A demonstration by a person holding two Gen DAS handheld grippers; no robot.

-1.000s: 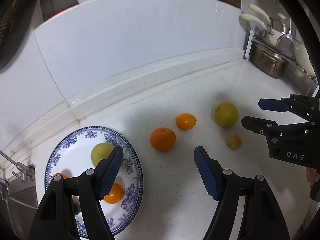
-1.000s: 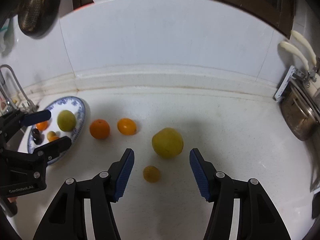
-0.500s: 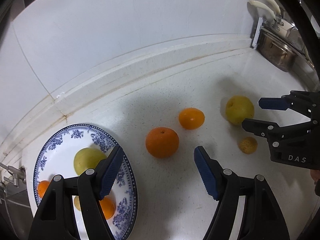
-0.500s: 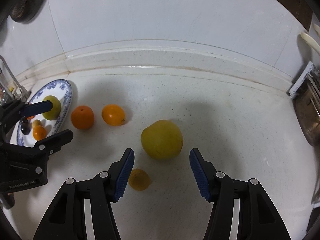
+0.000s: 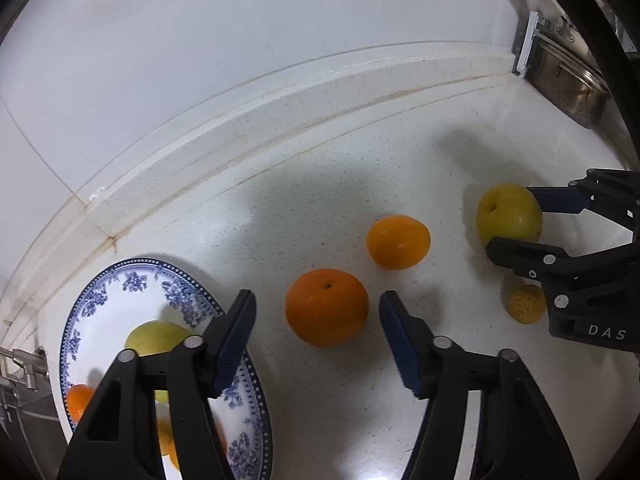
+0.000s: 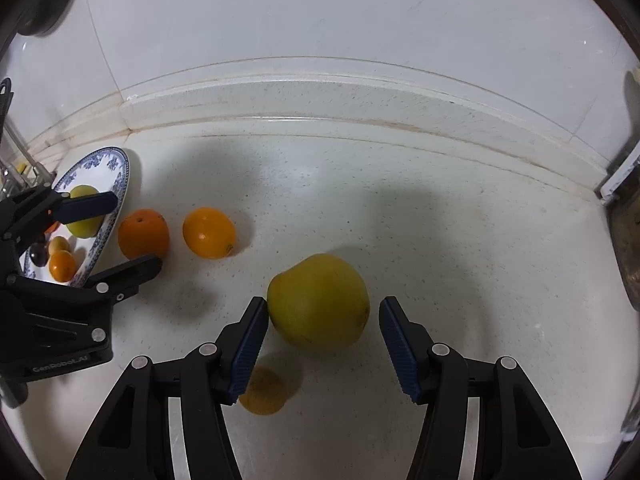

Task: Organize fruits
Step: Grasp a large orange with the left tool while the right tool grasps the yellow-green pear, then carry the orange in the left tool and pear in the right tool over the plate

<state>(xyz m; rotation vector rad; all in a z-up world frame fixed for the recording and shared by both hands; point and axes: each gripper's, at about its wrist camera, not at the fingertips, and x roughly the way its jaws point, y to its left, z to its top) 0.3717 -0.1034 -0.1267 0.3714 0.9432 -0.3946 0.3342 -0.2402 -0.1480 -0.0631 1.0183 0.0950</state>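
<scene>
the right gripper carries the white letters "das" on its black body, and the left gripper reads "genrobot.ai" along its base. no other writing can be read.

the left gripper's jaws stand wide, with a deep orange fruit between the blue pads, clear of both. it is round, dimpled at the top, and sits on the white speckled counter just beside the rim of a blue-and-white patterned plate near the counter's left end. a paler orange lies just beyond it toward the right.

the right gripper's jaws are also wide, set around a large yellow-green pear-like fruit; the left pad is touching or nearly touching its skin, the right pad apart from it. a small bumpy yellow-orange fruit lies just below it, partly behind the left finger.

on the plate lie a yellow-green fruit, small orange ones and a dark one. a steel pot stands at the counter's far right corner.
</scene>
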